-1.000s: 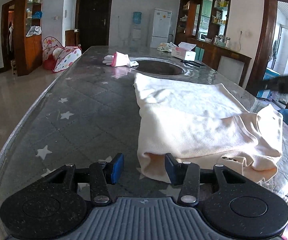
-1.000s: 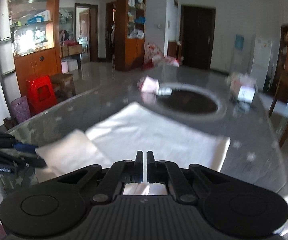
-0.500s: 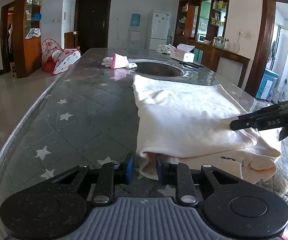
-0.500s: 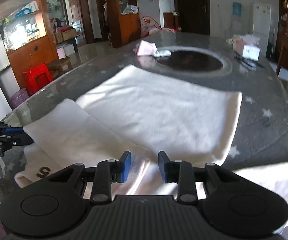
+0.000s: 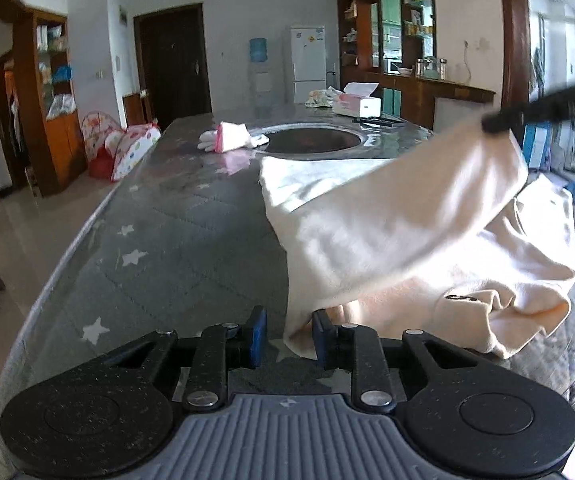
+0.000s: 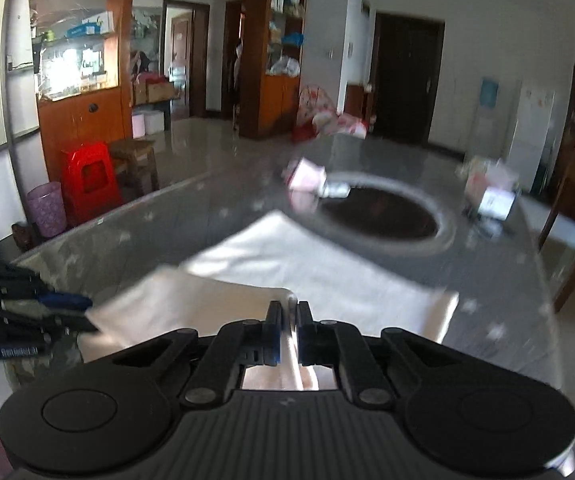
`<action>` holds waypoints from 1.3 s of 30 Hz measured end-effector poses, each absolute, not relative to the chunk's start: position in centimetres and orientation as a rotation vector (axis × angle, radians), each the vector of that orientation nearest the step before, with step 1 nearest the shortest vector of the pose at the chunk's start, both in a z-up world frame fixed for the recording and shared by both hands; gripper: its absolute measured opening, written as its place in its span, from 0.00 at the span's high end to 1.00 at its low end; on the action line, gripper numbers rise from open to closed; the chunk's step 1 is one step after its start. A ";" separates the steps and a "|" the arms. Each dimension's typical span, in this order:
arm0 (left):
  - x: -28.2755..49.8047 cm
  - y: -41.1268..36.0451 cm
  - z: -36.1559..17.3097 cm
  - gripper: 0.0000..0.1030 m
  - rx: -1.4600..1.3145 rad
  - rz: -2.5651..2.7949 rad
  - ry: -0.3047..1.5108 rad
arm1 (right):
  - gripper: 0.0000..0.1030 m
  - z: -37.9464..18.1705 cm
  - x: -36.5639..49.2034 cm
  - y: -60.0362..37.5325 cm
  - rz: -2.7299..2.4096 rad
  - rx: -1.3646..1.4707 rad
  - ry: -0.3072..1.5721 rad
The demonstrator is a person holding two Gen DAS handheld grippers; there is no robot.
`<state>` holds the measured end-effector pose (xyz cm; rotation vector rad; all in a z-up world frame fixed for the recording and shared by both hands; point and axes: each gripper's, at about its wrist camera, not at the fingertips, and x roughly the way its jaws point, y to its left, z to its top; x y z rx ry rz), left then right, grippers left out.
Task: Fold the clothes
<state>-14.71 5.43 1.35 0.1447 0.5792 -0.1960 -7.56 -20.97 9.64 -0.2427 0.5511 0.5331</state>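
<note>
**Lifting one edge of the cream garment over the table**

Pinching the cream garment (image 6: 319, 276), your right claw (image 6: 287, 334) has its jaws pressed together on a fold of cloth, raised off the table (image 6: 191, 220). Left-wrist view shows that same claw (image 5: 499, 122) as a blurred dark bar up top right, with the cloth (image 5: 407, 232) hanging from it in a slanted sheet. Rest of the garment lies on the table (image 5: 175, 248), bunched at the near right edge, small dark mark on the lower layer.

Your left claw (image 5: 285, 338) is spread, jaws apart, low at the table's near edge. Garment's bottom corner sits between the jaws, just beside the right pad; contact cannot be told.

Far side: pink and white cloth (image 5: 233, 142) beside the dark round inset (image 5: 307, 144), tissue box (image 5: 357, 102) behind. Right-wrist view is motion-blurred; left claw (image 6: 67, 308) shows at the left edge, beside the cloth.
</note>
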 end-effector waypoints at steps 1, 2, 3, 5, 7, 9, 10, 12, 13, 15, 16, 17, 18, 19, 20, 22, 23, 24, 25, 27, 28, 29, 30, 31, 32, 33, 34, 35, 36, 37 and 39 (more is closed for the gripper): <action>-14.8 5.2 1.3 0.76 0.164 -0.193 0.574 | 0.94 10.3 -7.6 -21.1 0.528 -0.250 0.540; -14.8 5.0 1.3 0.78 0.186 -0.185 0.568 | 0.94 10.6 -7.7 -21.2 0.521 -0.255 0.535; -14.9 4.8 1.4 0.84 0.197 -0.187 0.559 | 0.94 10.7 -7.7 -21.3 0.513 -0.258 0.533; -15.0 4.8 1.5 0.87 0.209 -0.189 0.549 | 0.94 10.8 -7.7 -21.6 0.500 -0.258 0.532; -15.1 4.9 1.7 0.90 0.212 -0.190 0.542 | 0.94 10.3 -7.6 -21.8 0.485 -0.252 0.547; -15.2 4.9 1.8 0.92 0.216 -0.192 0.536 | 0.94 9.2 -7.4 -22.1 0.471 -0.245 0.579; -15.3 5.0 1.9 0.92 0.217 -0.192 0.534 | 0.94 8.7 -7.3 -22.2 0.464 -0.241 0.595; -15.1 5.3 1.7 0.92 0.211 -0.191 0.553 | 0.94 7.5 -7.0 -22.3 0.462 -0.229 0.632; -15.0 5.4 1.6 0.92 0.208 -0.190 0.562 | 0.93 6.9 -6.9 -22.4 0.462 -0.222 0.651; -14.9 5.7 1.4 0.92 0.203 -0.188 0.581 | 0.90 6.1 -6.8 -22.4 0.464 -0.214 0.671; -14.8 5.8 1.3 0.90 0.199 -0.188 0.591 | 0.89 6.0 -6.9 -22.4 0.467 -0.214 0.669; -14.7 6.0 1.4 0.88 0.192 -0.205 0.605 | 0.89 5.9 -7.0 -22.4 0.471 -0.213 0.667; -14.8 6.2 1.6 0.87 0.187 -0.218 0.612 | 0.87 5.8 -7.1 -22.4 0.474 -0.212 0.665; -14.9 6.5 1.8 0.82 0.181 -0.231 0.620 | 0.84 5.8 -7.2 -22.4 0.477 -0.211 0.663; -14.8 6.7 2.0 0.79 0.175 -0.242 0.628 | 0.83 5.7 -7.3 -22.4 0.481 -0.211 0.660; -13.5 6.8 2.2 0.70 0.134 -0.248 0.642 | 0.83 5.5 -7.4 -22.4 0.487 -0.209 0.656; -12.9 6.8 2.3 0.70 0.114 -0.251 0.649 | 0.83 5.4 -7.5 -22.4 0.491 -0.209 0.654; -12.3 6.8 2.4 0.70 0.094 -0.254 0.656 | 0.83 5.3 -7.6 -22.4 0.494 -0.208 0.652; -11.7 6.9 2.5 0.70 0.074 -0.256 0.664 | 0.83 5.3 -7.7 -22.4 0.497 -0.207 0.650; -10.4 6.9 2.7 0.70 0.033 -0.262 0.678 | 0.83 5.0 -7.8 -22.3 0.503 -0.205 0.650; -9.8 7.0 2.8 0.70 0.013 -0.264 0.685 | 0.82 4.8 -7.9 -22.2 0.505 -0.203 0.653; -9.2 7.0 2.9 0.70 -0.008 -0.267 0.692 | 0.81 4.7 -7.9 -22.1 0.507 -0.201 0.655; -8.6 7.0 3.0 0.70 -0.028 -0.270 0.698 | 0.81 4.5 -7.9 -22.1 0.509 -0.199 0.658; -8.0 7.0 3.1 0.70 -0.048 -0.272 0.705 | 0.80 4.3 -7.9 -22.0 0.511 -0.197 0.661; -7.3 7.1 3.2 0.70 -0.069 -0.275 0.712 | 0.80 4.1 -7.9 -21.9 0.513 -0.196 0.664; -6.7 7.1 3.3 0.70 -0.089 -0.278 0.719 | 0.79 3.9 -8.0 -21.8 0.515 -0.194 0.666; -6.1 7.1 3.3 0.70 -0.107 -0.280 0.726 | 0.78 3.8 -8.0 -21.8 0.517 -0.192 0.669; -5.8 6.9 3.0 0.70 -0.109 -0.283 0.735 | 0.78 3.6 -8.0 -21.7 0.520 -0.190 0.672; -5.5 6.7 2.7 0.70 -0.112 -0.285 0.744 | 0.77 3.4 -8.0 -21.6 0.522 -0.188 0.675; -5.5 6.7 2.5 0.72 -0.119 -0.284 0.745 | 0.75 3.2 -8.0 -21.5 0.524 -0.186 0.677; -5.3 6.7 2.0 0.78 -0.135 -0.283 0.747 | 0.73 2.9 -8.1 -21.4 0.528 -0.185 0.682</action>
